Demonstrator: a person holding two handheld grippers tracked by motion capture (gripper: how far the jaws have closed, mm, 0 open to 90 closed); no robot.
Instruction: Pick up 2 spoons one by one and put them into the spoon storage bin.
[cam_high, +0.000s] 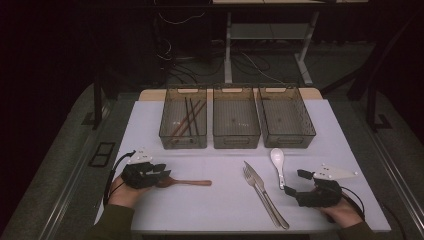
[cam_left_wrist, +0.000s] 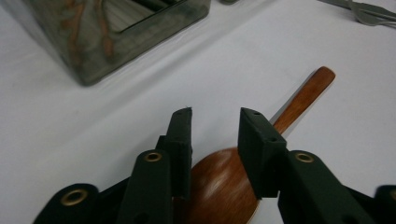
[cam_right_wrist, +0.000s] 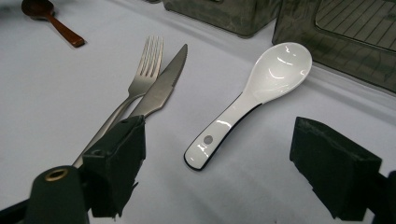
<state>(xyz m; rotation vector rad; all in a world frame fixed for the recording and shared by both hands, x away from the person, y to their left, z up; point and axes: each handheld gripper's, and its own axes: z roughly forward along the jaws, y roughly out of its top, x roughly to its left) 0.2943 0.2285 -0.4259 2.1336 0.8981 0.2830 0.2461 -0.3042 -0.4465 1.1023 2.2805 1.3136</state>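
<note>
From the high view, the work looks like sorting cutlery into three bins at the far side of the bench (cam_high: 150, 210). The left bin (cam_high: 183, 118) already holds some chopsticks (cam_high: 190, 117); the middle bin (cam_high: 235, 117) and the right bin (cam_high: 285, 116) seem empty. The wooden spoon (cam_high: 187, 182), fork (cam_high: 252, 181), knife (cam_high: 267, 197) and white spoon (cam_high: 278, 165) lie on the bench, so I judge most of the work is left.

In the left gripper view, the left claw (cam_left_wrist: 215, 126) stands partly spread above the bowl of the wooden spoon (cam_left_wrist: 224, 186); its pads do not press it.

In the right gripper view, the right claw (cam_right_wrist: 224, 172) is spread wide and empty, just before the handle of the white spoon (cam_right_wrist: 252, 100), beside the fork (cam_right_wrist: 140, 79) and knife (cam_right_wrist: 163, 84).
</note>
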